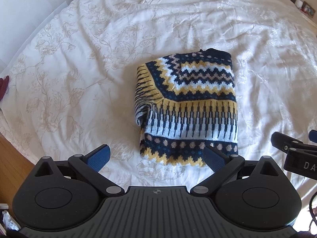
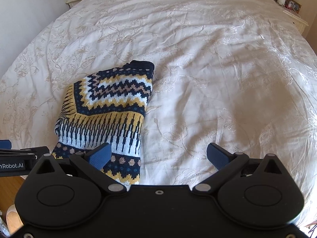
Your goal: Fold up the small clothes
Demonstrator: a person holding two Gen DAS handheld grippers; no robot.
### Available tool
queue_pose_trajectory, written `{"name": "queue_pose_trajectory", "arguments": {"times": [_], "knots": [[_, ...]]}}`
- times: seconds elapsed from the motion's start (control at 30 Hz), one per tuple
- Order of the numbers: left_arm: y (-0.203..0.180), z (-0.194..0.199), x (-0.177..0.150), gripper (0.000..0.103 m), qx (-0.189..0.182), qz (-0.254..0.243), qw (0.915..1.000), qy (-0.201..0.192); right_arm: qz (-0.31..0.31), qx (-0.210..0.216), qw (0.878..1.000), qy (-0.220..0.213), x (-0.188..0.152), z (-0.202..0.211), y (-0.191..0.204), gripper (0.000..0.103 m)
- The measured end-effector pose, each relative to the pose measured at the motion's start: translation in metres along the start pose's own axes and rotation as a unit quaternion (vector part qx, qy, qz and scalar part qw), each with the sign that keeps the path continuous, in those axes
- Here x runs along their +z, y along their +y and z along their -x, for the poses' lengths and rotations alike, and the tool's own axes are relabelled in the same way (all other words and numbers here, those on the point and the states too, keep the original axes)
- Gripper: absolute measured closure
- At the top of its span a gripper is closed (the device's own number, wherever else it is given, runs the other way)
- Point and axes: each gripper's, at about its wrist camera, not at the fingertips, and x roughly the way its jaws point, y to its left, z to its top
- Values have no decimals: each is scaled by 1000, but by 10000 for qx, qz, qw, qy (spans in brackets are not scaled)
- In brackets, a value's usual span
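On the white floral-embroidered bed (image 1: pixel 79 79): 1 folded navy, yellow and white patterned knit sweater (image 1: pixel 188 107), long axis running away from both grippers. Left gripper (image 1: pixel 156 158): released, empty, directly before its near hem, nearer. Right gripper (image 2: pixel 158 158): released, empty, offset to the sweater's right.

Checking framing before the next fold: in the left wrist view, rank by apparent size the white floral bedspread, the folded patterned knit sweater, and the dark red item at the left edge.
1. white floral bedspread
2. folded patterned knit sweater
3. dark red item, cropped by the frame, so true size unclear
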Motion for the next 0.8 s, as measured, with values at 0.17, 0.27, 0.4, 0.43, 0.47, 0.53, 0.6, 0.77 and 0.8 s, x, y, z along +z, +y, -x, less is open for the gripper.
{"name": "queue_pose_trajectory", "arguments": {"times": [0.17, 0.27, 0.4, 0.43, 0.47, 0.53, 0.6, 0.77, 0.8], "knots": [[2, -1, -1, 1, 43, 13, 10000, 78, 99, -1, 9999, -42, 0, 2, 5, 1], [4, -1, -2, 1, 42, 42, 9999, 103, 113, -16, 9999, -46, -1, 3, 6, 1], [4, -2, -3, 1, 23, 45, 9999, 153, 104, -18, 9999, -37, -2, 4, 6, 1], [4, -2, -4, 1, 19, 43, 9999, 160, 97, -9, 9999, -32, -3, 4, 6, 1], [4, -2, -4, 1, 24, 39, 9998, 170, 93, -9, 10000, -25, -3, 4, 6, 1], [3, -3, -5, 1, 32, 23, 9998, 192, 95, -2, 10000, -8, -4, 3, 6, 1], [3, -3, -5, 1, 19, 22, 9998, 220, 93, 2, 10000, 3, -4, 3, 6, 1], [2, -4, -7, 1, -1, 29, 9997, 249, 92, 15, 10000, 34, -6, 2, 6, 1], [2, -4, -7, 1, -15, 34, 9997, 261, 90, 14, 10000, 39, -6, 2, 6, 1]]}}
